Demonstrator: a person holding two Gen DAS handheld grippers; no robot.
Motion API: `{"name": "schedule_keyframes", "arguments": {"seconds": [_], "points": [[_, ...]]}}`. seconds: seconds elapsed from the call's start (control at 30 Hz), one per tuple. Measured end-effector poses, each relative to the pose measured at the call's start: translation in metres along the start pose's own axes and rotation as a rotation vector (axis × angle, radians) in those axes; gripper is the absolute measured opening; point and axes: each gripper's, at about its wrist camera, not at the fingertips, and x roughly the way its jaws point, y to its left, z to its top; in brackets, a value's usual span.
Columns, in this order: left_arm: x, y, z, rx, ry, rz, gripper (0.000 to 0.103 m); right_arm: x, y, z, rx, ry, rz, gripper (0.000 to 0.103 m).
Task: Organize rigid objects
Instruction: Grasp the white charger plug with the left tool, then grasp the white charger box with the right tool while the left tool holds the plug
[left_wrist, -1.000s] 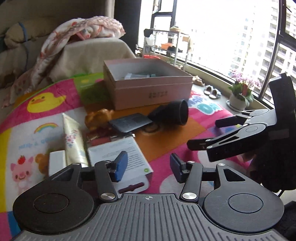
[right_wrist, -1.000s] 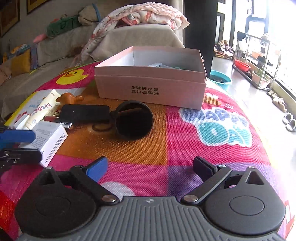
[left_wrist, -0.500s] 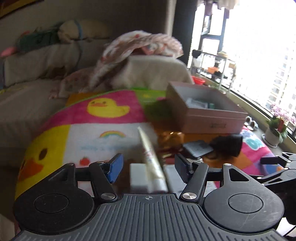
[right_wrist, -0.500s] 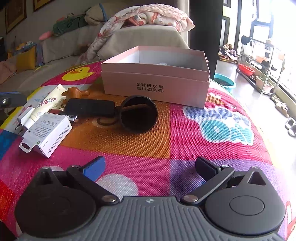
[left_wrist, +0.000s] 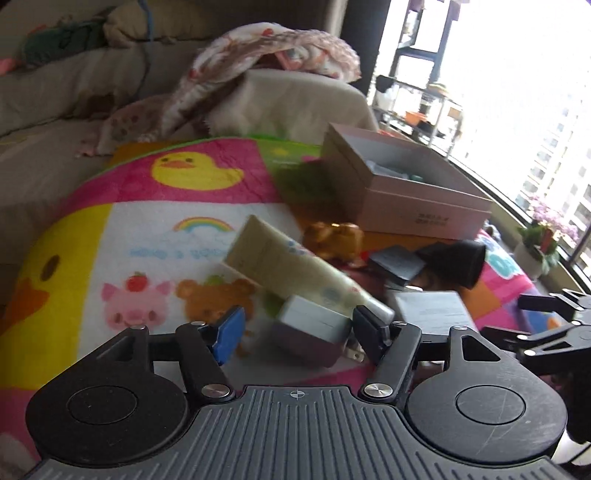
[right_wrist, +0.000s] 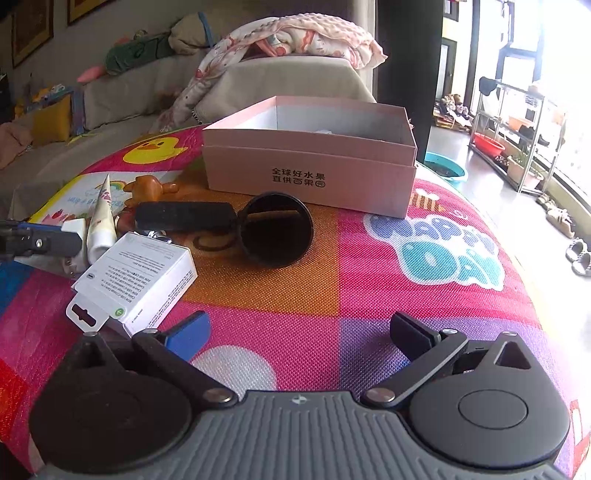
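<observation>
The left gripper (left_wrist: 297, 328) has its fingers spread wide around a white plug adapter (left_wrist: 310, 334) that lies on the colourful cartoon mat (left_wrist: 155, 236); the right-hand finger is just beside its edge, though contact is unclear. A cream tube (left_wrist: 291, 266) rests against the adapter's far side. The right gripper (right_wrist: 297, 334) hovers over bare mat, fingers parted and holding nothing. Beyond it lie a white printed carton (right_wrist: 138, 278), a black cylindrical cup (right_wrist: 275, 229) on its side, a flat black case (right_wrist: 184, 216), a brown toy figure (right_wrist: 147, 186) and the open pink box (right_wrist: 310, 162)
</observation>
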Motion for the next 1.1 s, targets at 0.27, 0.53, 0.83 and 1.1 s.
{"name": "schedule_keyframes", "arguments": {"seconds": [0.27,0.53,0.83,1.1], "points": [[-0.017,0.040,0.005,-0.071,0.001,0.030,0.066,0.000,0.000,0.000,0.001,-0.002,0.000,0.103],[-0.012,0.001,-0.014,0.093,0.107,-0.114,0.066,0.000,0.000,-0.001,0.001,-0.002,0.000,0.103],[-0.027,-0.003,0.008,0.190,0.025,-0.067,0.066,0.000,0.000,-0.001,0.001,-0.003,0.001,0.103],[-0.015,-0.021,-0.002,0.270,0.049,-0.194,0.066,0.000,0.000,-0.001,0.000,-0.003,0.001,0.103]]}}
